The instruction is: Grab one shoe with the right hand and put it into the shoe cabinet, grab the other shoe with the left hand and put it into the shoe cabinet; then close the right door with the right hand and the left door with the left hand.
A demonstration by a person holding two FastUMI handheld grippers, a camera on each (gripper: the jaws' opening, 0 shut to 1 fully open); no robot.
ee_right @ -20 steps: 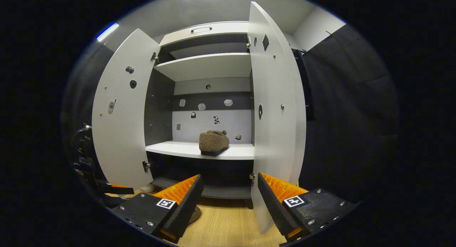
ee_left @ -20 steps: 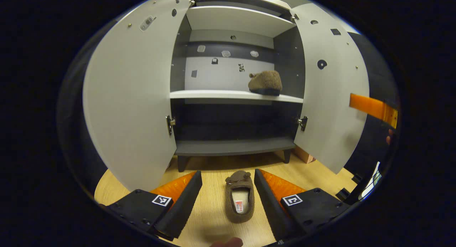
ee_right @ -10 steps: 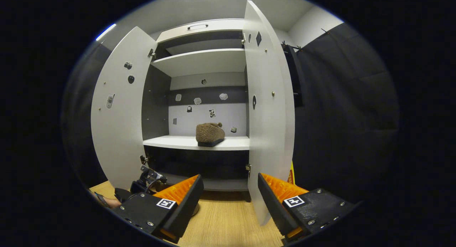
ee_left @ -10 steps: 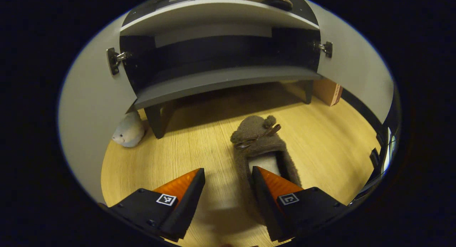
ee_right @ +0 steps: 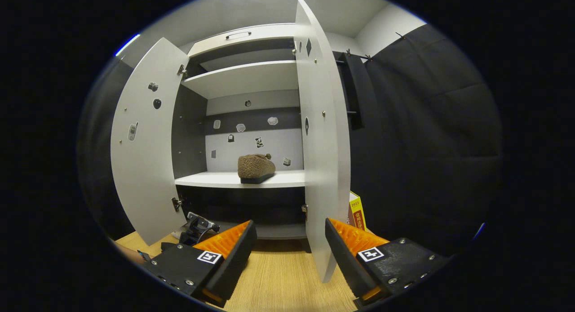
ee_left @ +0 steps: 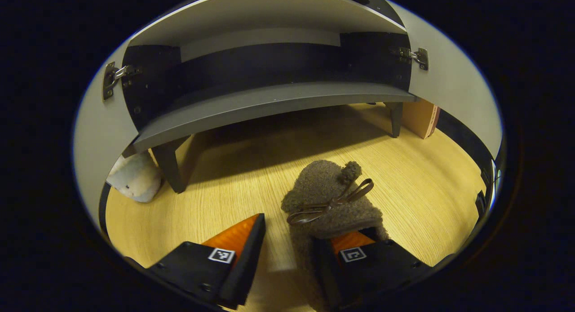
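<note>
A brown fuzzy slipper (ee_left: 330,197) with a bow lies on the wooden floor in front of the cabinet, toe toward it. My left gripper (ee_left: 289,258) is open and low over its heel end. One finger (ee_left: 348,253) sits in the slipper's opening, the other (ee_left: 242,251) stands on the floor to its left. The second slipper (ee_right: 256,167) rests on the white middle shelf (ee_right: 215,180) of the shoe cabinet. My right gripper (ee_right: 287,253) hangs open and empty before the right door (ee_right: 321,145). Both doors stand open, the left door (ee_right: 143,145) swung wide.
The grey bottom shelf (ee_left: 269,106) stands on short legs just beyond the slipper. A white plush toy (ee_left: 134,177) lies under the left door. A cardboard box (ee_left: 420,118) stands by the right leg, a yellow book (ee_right: 357,211) behind the right door.
My left gripper has dropped and moved forward onto the floor slipper; one finger now sits in its opening. The right gripper has drifted slightly, staying open.
</note>
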